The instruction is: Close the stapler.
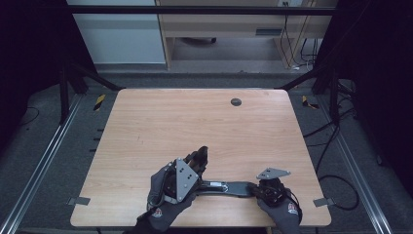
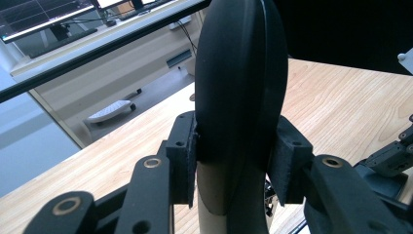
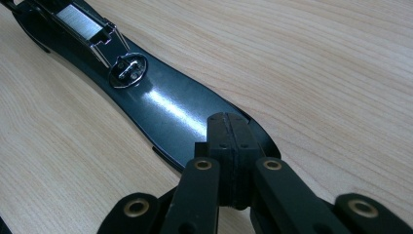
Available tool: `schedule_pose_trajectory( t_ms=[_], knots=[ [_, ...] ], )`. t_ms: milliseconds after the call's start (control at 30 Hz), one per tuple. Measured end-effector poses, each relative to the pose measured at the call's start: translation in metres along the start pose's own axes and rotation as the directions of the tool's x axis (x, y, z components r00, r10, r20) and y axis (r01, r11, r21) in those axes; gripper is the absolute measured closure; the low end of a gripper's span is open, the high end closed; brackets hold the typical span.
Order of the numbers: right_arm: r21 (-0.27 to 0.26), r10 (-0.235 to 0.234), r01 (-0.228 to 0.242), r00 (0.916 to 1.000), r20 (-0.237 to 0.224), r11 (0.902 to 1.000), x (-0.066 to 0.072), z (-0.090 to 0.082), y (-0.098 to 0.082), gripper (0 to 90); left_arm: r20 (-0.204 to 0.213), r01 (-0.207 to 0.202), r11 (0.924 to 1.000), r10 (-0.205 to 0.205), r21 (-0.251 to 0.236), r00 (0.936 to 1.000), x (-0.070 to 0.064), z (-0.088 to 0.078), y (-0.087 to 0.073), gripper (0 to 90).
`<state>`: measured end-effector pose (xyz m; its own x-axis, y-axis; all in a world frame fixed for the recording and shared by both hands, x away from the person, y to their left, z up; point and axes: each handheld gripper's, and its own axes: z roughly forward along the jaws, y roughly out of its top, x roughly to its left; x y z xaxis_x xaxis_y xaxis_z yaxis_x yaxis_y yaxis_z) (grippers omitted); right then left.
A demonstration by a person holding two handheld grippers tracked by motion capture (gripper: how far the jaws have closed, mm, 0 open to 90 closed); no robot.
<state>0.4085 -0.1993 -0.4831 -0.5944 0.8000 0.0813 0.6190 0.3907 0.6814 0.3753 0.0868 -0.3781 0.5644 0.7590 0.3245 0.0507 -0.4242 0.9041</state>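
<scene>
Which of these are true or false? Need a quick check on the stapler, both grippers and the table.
1. The left gripper is clamped on the stapler's black top cover. True.
2. The right gripper has its jaws wide open. False: they are shut together, with the tips on the end of the glossy base.
3. The base lies flat on the wooden table. True.
4. The stapler is folded closed. False: it is swung open, with the anvil plate and staple strip exposed.
</scene>
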Motion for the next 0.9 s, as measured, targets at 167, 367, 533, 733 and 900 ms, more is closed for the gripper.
schedule_pose_trajectory(
  t_ms=[167,367,533,733,900],
  knots=[
    [0.000,0.000,0.000,1.0000,0.000,1.0000,0.000,0.000,0.000,90.0,-0.006,-0.012,0.9999,0.012,-0.001,0.9999,-0.003,0.002,0.001,59.1],
    [-0.001,0.000,0.000,1.0000,-0.001,1.0000,0.000,0.000,0.000,90.0,-0.011,-0.035,0.9994,0.035,-0.001,0.9993,-0.007,0.004,0.001,59.1],
    [-0.001,0.000,0.000,1.0000,-0.002,1.0000,-0.001,0.000,0.000,90.0,-0.015,-0.053,0.9986,0.053,0.002,0.9985,-0.012,0.007,0.002,59.1],
    [0.001,0.004,-0.004,1.0000,-0.005,1.0000,0.000,0.000,0.000,90.0,-0.015,-0.123,0.9924,0.123,0.003,0.9923,-0.025,0.014,0.004,58.9],
    [-0.002,0.000,0.000,1.0000,-0.008,1.0000,0.000,0.000,0.000,90.0,-0.018,-0.162,0.9868,0.162,0.004,0.9866,-0.035,0.019,0.004,58.7]
  ],
)
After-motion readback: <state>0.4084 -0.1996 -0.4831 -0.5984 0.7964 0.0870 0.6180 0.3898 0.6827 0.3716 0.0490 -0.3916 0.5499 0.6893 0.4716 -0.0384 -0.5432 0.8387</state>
